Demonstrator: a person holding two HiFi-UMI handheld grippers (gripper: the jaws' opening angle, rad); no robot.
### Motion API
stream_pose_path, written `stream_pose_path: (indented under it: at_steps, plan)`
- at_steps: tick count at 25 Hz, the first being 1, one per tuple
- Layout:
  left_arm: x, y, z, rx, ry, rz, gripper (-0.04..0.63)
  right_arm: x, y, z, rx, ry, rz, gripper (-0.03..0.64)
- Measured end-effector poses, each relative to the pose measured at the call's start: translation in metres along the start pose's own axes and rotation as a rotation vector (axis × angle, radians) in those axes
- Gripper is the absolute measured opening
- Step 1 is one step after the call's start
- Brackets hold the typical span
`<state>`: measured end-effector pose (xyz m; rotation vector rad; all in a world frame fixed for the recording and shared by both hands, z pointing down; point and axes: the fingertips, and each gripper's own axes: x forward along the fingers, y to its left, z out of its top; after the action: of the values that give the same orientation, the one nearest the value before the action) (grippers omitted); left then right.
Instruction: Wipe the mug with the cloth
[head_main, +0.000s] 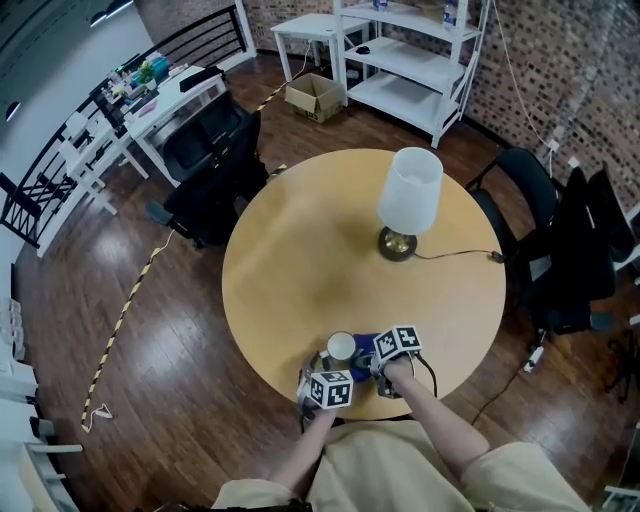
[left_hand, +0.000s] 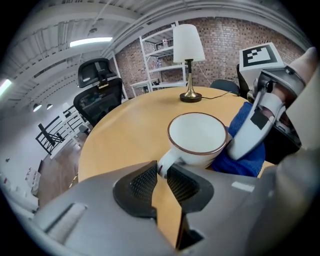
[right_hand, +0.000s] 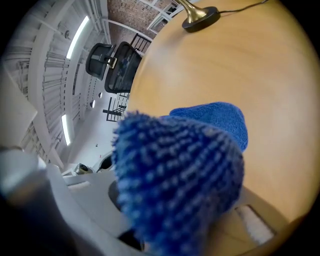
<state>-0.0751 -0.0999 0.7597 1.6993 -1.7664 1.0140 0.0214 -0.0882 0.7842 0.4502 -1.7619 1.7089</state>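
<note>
Our left gripper (left_hand: 161, 175) is shut tight on the handle of the white mug (left_hand: 196, 135), which sits near our edge of the round table (head_main: 300, 260). We should keep it steady. Just beside the mug, our right gripper (right_hand: 180, 200) squeezes the bunched blue cloth (right_hand: 210, 120). We should rub softly and not tip the mug.

Round wooden table (head_main: 300, 270) carries a lamp (head_main: 408, 200) and blue cloth (left_hand: 242, 160).

Round wooden counter (head_main: 300, 270) in front of me, white-shaded lamp (head_main: 410, 190) standing on it, dark plank floor (head_main: 150, 400) all round, brick wall (head_main: 570, 60) behind white shelving (head_main: 405, 55), cardboard box (head_main: 314, 97), black office chair (head_main: 210, 165) left, another chair (head_main: 560, 240) right
</note>
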Motion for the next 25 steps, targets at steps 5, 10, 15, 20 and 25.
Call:
stream_pose_path:
  at_steps: [5, 10, 15, 20, 25]
  plan:
    - [-0.002, 0.000, -0.003, -0.033, 0.015, -0.028, 0.058, -0.001, 0.004, -0.008, -0.044, -0.002, 0.031, 0.061]
    - [-0.001, -0.003, -0.001, -0.023, 0.018, -0.048, 0.060, -0.053, -0.017, 0.045, -0.263, -0.290, -0.075, 0.061]
    - [-0.002, -0.001, -0.001, -0.045, 0.048, -0.072, 0.058, -0.027, -0.001, 0.052, -0.813, -0.217, -0.166, 0.061]
    - [-0.001, -0.003, -0.001, -0.045, 0.069, -0.069, 0.058, -0.009, 0.008, 0.031, -1.039, -0.130, -0.234, 0.061]
    - [-0.003, -0.002, -0.001, -0.032, 0.072, -0.031, 0.055, -0.010, 0.011, 0.003, -1.146, 0.006, -0.263, 0.061]
